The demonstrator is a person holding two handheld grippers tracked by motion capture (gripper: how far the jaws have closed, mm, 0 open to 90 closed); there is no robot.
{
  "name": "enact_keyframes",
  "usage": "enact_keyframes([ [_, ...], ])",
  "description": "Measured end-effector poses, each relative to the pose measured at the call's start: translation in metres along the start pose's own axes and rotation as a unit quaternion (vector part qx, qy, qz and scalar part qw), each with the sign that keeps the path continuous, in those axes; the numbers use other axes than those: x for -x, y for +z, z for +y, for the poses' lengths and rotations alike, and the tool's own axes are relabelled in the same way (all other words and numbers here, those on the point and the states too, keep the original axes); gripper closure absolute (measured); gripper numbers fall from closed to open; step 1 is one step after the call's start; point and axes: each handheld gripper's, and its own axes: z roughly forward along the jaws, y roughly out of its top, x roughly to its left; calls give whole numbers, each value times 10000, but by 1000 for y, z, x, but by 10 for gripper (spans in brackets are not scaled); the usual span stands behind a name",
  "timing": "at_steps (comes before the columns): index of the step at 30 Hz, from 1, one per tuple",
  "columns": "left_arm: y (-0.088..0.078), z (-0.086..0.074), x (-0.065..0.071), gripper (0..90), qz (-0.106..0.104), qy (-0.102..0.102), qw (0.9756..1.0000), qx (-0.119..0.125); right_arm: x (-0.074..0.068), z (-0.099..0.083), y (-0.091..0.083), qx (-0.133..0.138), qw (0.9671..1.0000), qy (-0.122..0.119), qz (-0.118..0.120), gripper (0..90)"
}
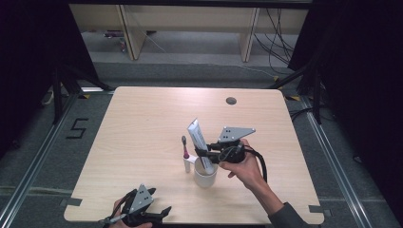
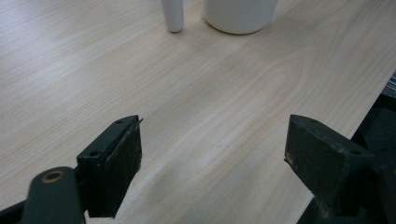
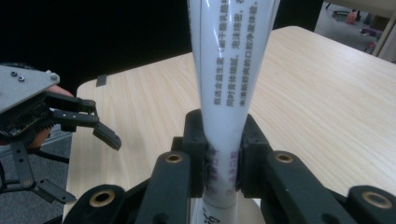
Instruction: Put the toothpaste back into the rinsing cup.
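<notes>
A white toothpaste tube (image 1: 197,137) with printed text stands tilted, its lower end inside a white cup (image 1: 205,176) near the table's middle front. My right gripper (image 1: 203,155) is shut on the tube just above the cup's rim; in the right gripper view both pads squeeze the tube (image 3: 231,70) at the right gripper (image 3: 223,156). A toothbrush (image 1: 185,154) with a white handle stands upright just left of the cup. My left gripper (image 1: 159,212) rests at the table's front edge, open and empty. In the left gripper view it (image 2: 215,158) faces the cup (image 2: 240,16) and the brush handle (image 2: 173,16).
The light wooden table (image 1: 142,118) has a round cable hole (image 1: 231,100) at the back. Its front edge lies right under the left gripper (image 3: 88,168). Dark floor with a "5" mark (image 1: 77,128) lies to the left, wooden desks beyond.
</notes>
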Motion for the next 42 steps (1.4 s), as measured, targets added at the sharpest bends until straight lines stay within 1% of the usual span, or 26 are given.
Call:
enact_keyframes([
  [1, -2, 0, 0, 185, 43, 74, 9999, -71, -1, -2, 3, 8, 10000, 40, 21, 773],
  [2, -2, 0, 0, 185, 20, 51, 10000, -47, -1, -3, 3, -86, 9999, 63, 53, 773],
  [5, -2, 0, -1, 185, 60, 81, 9999, -85, -1, -5, 4, -144, 9999, 53, 50, 773],
  [6, -2, 0, 0, 185, 27, 48, 10000, -47, -2, -8, 5, -174, 9997, 160, 40, 773],
  [9, 0, 0, 1, 186, 18, -53, 10000, 69, 0, -11, 8, -200, 9998, 54, 52, 773],
  [11, 0, 0, 1, 185, 15, -43, 10000, 61, 0, -13, 10, -163, 9998, 76, 42, 772],
  [12, -2, 0, 0, 185, 31, 54, 10000, -46, 0, -13, 9, -244, 9997, 79, 57, 772],
  [13, -2, 0, 0, 185, 31, 35, 10000, -40, -2, -15, 10, -290, 9994, 171, 86, 772],
  [14, -2, 0, 0, 185, 31, 35, 10000, -40, -2, -15, 10, -290, 9994, 171, 86, 772],
  [15, 0, 0, 1, 185, 12, -52, 10000, 64, -1, -16, 12, -252, 9996, 102, 77, 772],
  [17, -2, 0, 0, 185, 24, 60, 10000, -45, 0, -17, 12, -306, 9995, 23, 32, 772],
  [19, -1, 0, 0, 185, 17, 2, 10000, 24, -2, -18, 11, -370, 9991, 197, 66, 771],
  [20, -1, 0, 1, 185, 18, -49, 10000, 36, -1, -19, 13, -307, 9995, 72, 92, 771],
  [22, 0, 0, 1, 185, 23, -49, 10000, 65, -1, -19, 12, -331, 9994, 62, 28, 771],
  [23, -2, 0, 0, 185, 18, 59, 10000, -45, -2, -20, 13, -373, 9992, 116, 82, 771],
  [26, 0, 0, 1, 185, 13, -46, 10000, 60, -2, -21, 14, -401, 9992, 70, 45, 771],
  [27, -2, 0, 0, 185, 27, 57, 10000, -47, -2, -22, 14, -424, 9990, 97, 77, 771],
  [29, -2, 0, 0, 185, 20, 64, 10000, -45, -1, -23, 14, -442, 9990, 59, 73, 770],
  [30, -2, 0, 0, 185, 12, 57, 10000, -24, -4, -24, 15, -439, 9988, 214, 65, 770],
  [31, -1, 0, 0, 185, 12, -10, 10000, 32, -2, -24, 16, -413, 9991, 55, 61, 770],
  [34, -2, 0, 0, 185, 20, 95, 9999, -57, -2, -25, 14, -534, 9985, 71, 59, 770],
  [35, -2, 0, 0, 185, 13, 80, 10000, -49, -1, -26, 16, -482, 9988, 4, 5, 769],
  [38, -2, 0, 0, 185, 25, 95, 9999, -66, -1, -28, 16, -586, 9983, 10, 28, 768],
  [40, -3, 0, -1, 185, 40, 125, 9999, -91, -3, -29, 17, -568, 9983, 103, 39, 768],
  [41, -2, 0, 0, 185, 29, 43, 10000, -49, -3, -30, 18, -656, 9978, 66, 72, 767],
  [42, -2, 0, 0, 185, 33, 62, 10000, -52, -4, -30, 18, -678, 9977, 51, 56, 766],
])
